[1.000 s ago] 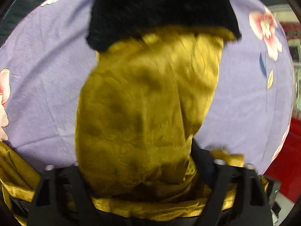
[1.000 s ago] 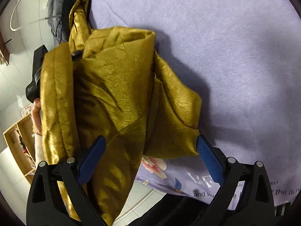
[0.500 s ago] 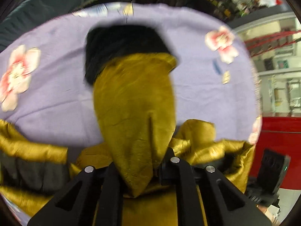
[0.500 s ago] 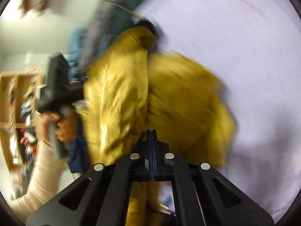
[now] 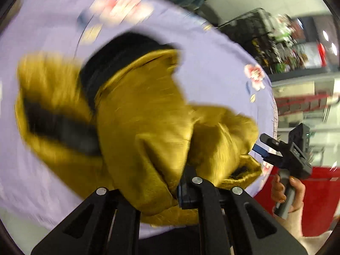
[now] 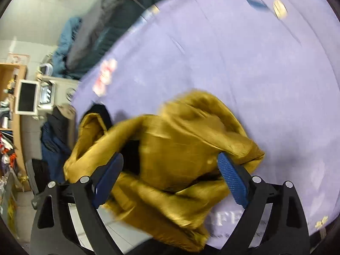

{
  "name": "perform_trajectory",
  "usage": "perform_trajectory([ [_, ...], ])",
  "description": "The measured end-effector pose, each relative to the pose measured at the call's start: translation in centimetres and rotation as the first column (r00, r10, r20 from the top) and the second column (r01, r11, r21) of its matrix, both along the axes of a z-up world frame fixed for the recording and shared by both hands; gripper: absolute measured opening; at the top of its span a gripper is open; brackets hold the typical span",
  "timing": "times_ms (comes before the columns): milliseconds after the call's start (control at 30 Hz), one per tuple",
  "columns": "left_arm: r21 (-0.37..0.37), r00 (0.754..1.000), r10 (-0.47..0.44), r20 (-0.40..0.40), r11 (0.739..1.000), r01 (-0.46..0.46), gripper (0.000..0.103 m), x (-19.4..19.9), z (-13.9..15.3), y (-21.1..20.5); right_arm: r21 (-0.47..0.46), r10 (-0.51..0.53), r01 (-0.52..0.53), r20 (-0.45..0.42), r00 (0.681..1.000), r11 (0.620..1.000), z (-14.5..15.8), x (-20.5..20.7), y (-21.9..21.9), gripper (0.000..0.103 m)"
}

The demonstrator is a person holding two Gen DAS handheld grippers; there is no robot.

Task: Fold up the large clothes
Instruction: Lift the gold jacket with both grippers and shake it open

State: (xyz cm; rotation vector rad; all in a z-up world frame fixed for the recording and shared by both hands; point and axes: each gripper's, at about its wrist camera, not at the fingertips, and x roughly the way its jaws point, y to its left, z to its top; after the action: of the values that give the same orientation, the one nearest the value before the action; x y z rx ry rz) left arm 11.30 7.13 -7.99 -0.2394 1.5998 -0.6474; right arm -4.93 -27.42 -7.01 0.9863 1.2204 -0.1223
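A crumpled gold satin garment with black knit trim lies bunched on a lilac bedsheet printed with pink flowers. The sheet serves as the landmark here: the garment sits near the sheet's near edge, its black trim pointing toward the sheet's middle, with much of the picture smeared by motion.

The left gripper is clenched on a fold of the gold fabric at the near edge of the sheet; one black finger shows, the other hidden under cloth that drapes over it.

The right gripper is spread wide, its two blue ribbed pads standing well apart on either side of the bunched garment, gripping nothing. From the left wrist view the same tool appears at the sheet's right edge, jaws parted just beside a gold corner, held by a hand in a pale sleeve.

Beyond the sheet's far left edge lies a pile of blue and grey clothes, and past that a wooden shelf with a white monitor
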Motion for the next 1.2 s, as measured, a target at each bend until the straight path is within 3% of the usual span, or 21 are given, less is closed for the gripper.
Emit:
perform_trajectory([
  [67, 0.002, 0.998, 0.033, -0.057, 0.999, -0.033, 0.011, -2.5, -2.3, 1.8, -0.007, 0.017, -0.018, -0.074, 0.997, 1.0, -2.0, -1.7, 0.7, 0.09],
  [167, 0.011, 0.999, 0.033, -0.042, 0.999, -0.033, 0.016, -4.3, -3.0, 1.5, 0.012, 0.035, -0.034, -0.131, 0.991, 0.999, -4.4, -3.5, 1.1, 0.09],
  [233, 0.02, 1.0, 0.005, 0.023, 1.0, -0.006, 0.017, -4.3, -1.9, 0.4, 0.015, 0.045, -0.043, -0.15, 0.988, 0.999, -5.2, -4.5, 1.0, 0.09],
  [300, 0.046, 0.99, -0.068, 0.125, 0.997, 0.062, 0.026, -3.4, 0.8, -1.4, 0.024, 0.033, -0.029, -0.154, 0.987, 0.999, -5.7, -5.7, 0.8, 0.09],
  [367, 0.062, 0.969, -0.117, 0.22, 0.992, 0.106, 0.047, -2.3, 3.0, -2.8, 0.026, 0.013, -0.009, -0.146, 0.989, 1.0, -5.5, -6.2, 0.2, 0.09],
  [433, 0.07, 0.948, -0.156, 0.279, 0.987, 0.142, 0.059, -0.4, 5.0, -4.5, 0.023, -0.012, 0.015, -0.132, 0.991, 1.0, -5.2, -6.8, -0.2, 0.09],
  [633, 0.085, 0.944, -0.161, 0.287, 0.986, 0.142, 0.06, 4.2, 6.2, -6.0, 0.003, -0.108, 0.109, -0.103, 0.989, 0.994, -4.2, -7.9, -0.1, 0.09],
  [767, 0.039, 0.954, -0.129, 0.269, 0.992, 0.123, 0.061, 5.7, 5.8, -3.4, -0.033, -0.168, 0.166, -0.085, 0.982, 0.986, -3.0, -10.2, -0.6, 0.09],
  [900, 0.031, 0.968, -0.082, 0.235, 0.997, 0.077, 0.061, 7.1, 3.9, -1.1, -0.048, -0.232, 0.228, -0.114, 0.966, 0.973, -3.3, -12.0, 0.0, 0.09],
  [967, 0.047, 0.97, -0.081, 0.228, 0.996, 0.072, 0.07, 7.5, 2.9, -0.6, -0.03, -0.267, 0.266, -0.112, 0.957, 0.964, -3.4, -13.4, -0.1, 0.09],
  [1033, 0.047, 0.969, -0.101, 0.223, 0.995, 0.093, 0.072, 7.7, 2.1, -0.8, -0.012, -0.281, 0.282, -0.09, 0.955, 0.959, -3.7, -13.0, 0.8, 0.09],
  [1100, 0.035, 0.968, -0.113, 0.225, 0.994, 0.107, 0.069, 7.8, 1.5, -1.0, 0.009, -0.282, 0.283, -0.066, 0.957, 0.959, -3.9, -12.1, 1.8, 0.09],
  [1200, 0.017, 0.968, -0.143, 0.206, 0.99, 0.142, 0.049, 7.8, 0.7, -2.0, 0.086, -0.316, 0.316, -0.011, 0.949, 0.945, -4.8, -11.0, 2.8, 0.09],
])
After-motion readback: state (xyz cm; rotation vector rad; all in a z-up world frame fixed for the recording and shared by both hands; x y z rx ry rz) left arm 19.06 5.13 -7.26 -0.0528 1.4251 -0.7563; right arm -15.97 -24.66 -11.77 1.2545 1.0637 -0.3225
